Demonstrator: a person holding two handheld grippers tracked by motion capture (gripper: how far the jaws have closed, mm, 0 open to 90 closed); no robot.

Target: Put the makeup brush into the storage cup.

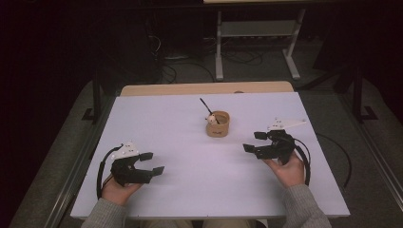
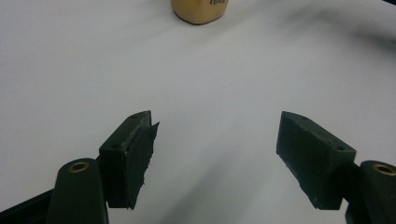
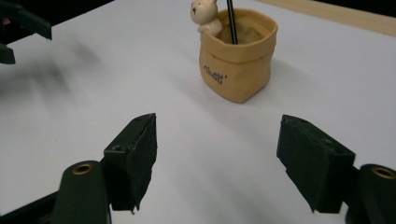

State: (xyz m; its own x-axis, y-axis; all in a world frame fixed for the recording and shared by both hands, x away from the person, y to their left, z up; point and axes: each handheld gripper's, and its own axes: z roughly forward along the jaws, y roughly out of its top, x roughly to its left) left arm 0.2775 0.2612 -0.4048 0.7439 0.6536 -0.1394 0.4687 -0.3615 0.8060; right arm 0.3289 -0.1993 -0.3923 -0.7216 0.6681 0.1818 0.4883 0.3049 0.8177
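The tan bag-shaped holder (image 1: 217,124) stands upright a little beyond the middle of the white table (image 1: 190,190), well apart from both of your hands. A small white rabbit figure (image 3: 203,15) perches at its rim, and a thin black stick (image 1: 206,106) leans out of the holder toward the far left (the dark lettering on its side is too small to read). In the right gripper view the holder sits ahead of the jaws and slightly to the right. Your right hand-held gripper (image 1: 254,142) rests at the right of the table with its jaws spread wide and nothing between them. Your left hand-held gripper (image 1: 152,163) lies near the front left, jaws likewise wide apart and empty, pointed across the bare surface; the holder's base (image 2: 200,10) shows at the top edge of the left gripper view.
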